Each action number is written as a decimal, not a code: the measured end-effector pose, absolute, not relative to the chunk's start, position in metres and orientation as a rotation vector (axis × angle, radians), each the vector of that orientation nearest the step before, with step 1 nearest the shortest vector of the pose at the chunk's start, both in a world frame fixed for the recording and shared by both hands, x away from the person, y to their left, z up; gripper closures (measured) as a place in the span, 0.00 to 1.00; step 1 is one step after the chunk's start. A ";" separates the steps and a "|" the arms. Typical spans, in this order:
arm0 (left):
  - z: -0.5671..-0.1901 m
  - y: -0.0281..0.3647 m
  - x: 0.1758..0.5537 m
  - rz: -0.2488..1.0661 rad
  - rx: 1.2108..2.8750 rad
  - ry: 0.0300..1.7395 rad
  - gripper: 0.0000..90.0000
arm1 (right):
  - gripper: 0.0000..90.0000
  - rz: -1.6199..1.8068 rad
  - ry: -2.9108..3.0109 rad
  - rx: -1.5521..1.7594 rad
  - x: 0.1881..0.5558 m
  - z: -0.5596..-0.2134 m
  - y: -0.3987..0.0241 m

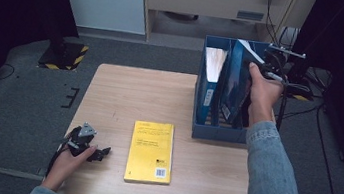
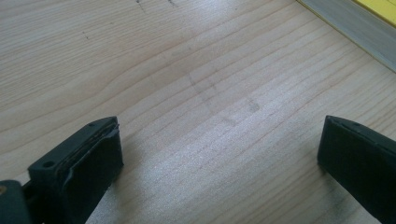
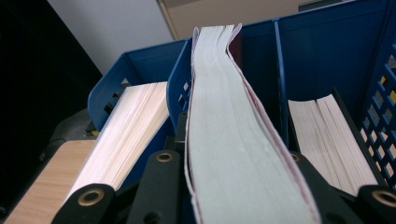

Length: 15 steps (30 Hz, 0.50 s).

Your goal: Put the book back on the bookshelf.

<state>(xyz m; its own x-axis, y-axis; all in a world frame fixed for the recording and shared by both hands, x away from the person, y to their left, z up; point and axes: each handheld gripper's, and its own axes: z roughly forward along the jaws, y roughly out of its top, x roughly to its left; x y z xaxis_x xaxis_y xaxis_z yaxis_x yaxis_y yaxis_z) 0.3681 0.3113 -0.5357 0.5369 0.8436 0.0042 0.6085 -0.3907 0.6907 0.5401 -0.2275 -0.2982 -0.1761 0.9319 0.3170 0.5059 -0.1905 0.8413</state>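
Observation:
A blue three-slot file rack (image 1: 218,131) stands at the table's right side. My right gripper (image 1: 260,63) is above its middle slot, shut on the top of a blue-covered book (image 1: 236,83). In the right gripper view the black jaws (image 3: 229,161) clamp that book's white page block (image 3: 219,84), which curves up over the middle slot. A yellow book (image 1: 150,152) lies flat at the table's front centre. My left gripper (image 1: 98,154) rests on the table to its left, open; in the left gripper view its jaws (image 2: 219,140) stand wide apart over bare wood.
The rack's left slot holds another upright book (image 3: 126,130), and the right slot holds one too (image 3: 331,140). The yellow book's edge (image 2: 380,7) shows at the top right of the left gripper view. Grey floor surrounds the wooden table (image 1: 135,92).

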 end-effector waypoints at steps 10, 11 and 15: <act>-0.536 0.311 0.368 0.473 2.136 1.169 0.00 | 0.81 1.330 1.646 1.673 0.545 -0.316 -0.222; -0.536 0.311 0.368 0.473 2.136 1.169 0.00 | 0.80 1.330 1.644 1.670 0.546 -0.318 -0.221; -0.536 0.311 0.368 0.473 2.136 1.169 0.00 | 0.80 1.323 1.652 1.673 0.547 -0.322 -0.219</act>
